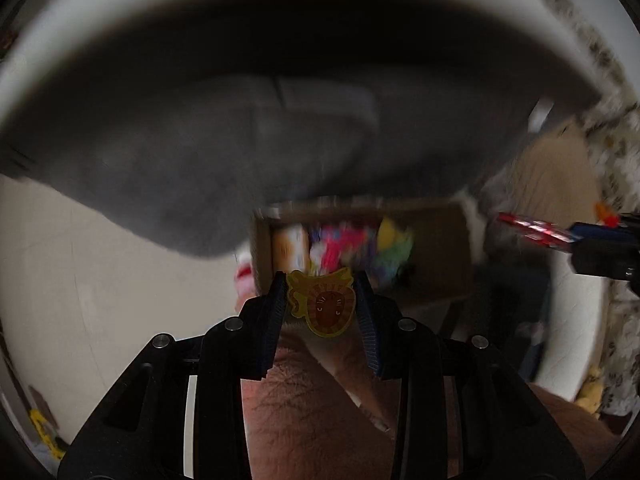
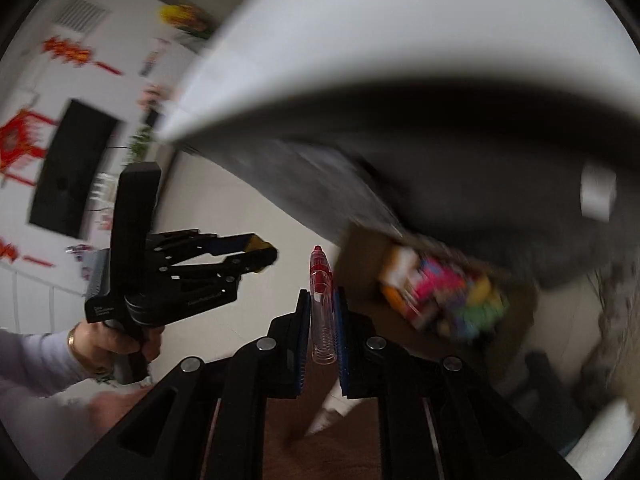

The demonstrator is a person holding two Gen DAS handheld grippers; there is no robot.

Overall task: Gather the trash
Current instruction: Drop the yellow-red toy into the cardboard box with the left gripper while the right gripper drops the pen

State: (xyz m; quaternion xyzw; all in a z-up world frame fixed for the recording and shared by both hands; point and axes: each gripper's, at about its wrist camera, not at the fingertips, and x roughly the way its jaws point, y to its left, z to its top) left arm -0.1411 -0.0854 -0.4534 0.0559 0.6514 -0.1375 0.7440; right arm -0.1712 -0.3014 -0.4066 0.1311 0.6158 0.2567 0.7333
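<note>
My left gripper (image 1: 321,285) is shut on a yellow sticker with a red cartoon face (image 1: 322,304), held in the air. My right gripper (image 2: 322,298) is shut on a red-and-clear pen (image 2: 321,300) that points forward. A cardboard box (image 1: 436,252) with colourful trash inside sits below and ahead of both grippers; it also shows in the right wrist view (image 2: 362,256). The right gripper with the pen (image 1: 532,230) shows at the right of the left wrist view. The left gripper (image 2: 260,250) shows at the left of the right wrist view, level with the pen tip.
A large white-edged round table (image 1: 120,12) looms overhead in both views, its dark underside above the box. A light floor (image 1: 80,260) lies to the left. A wall with a black TV (image 2: 72,168) and red decorations is far left. Both views are motion-blurred.
</note>
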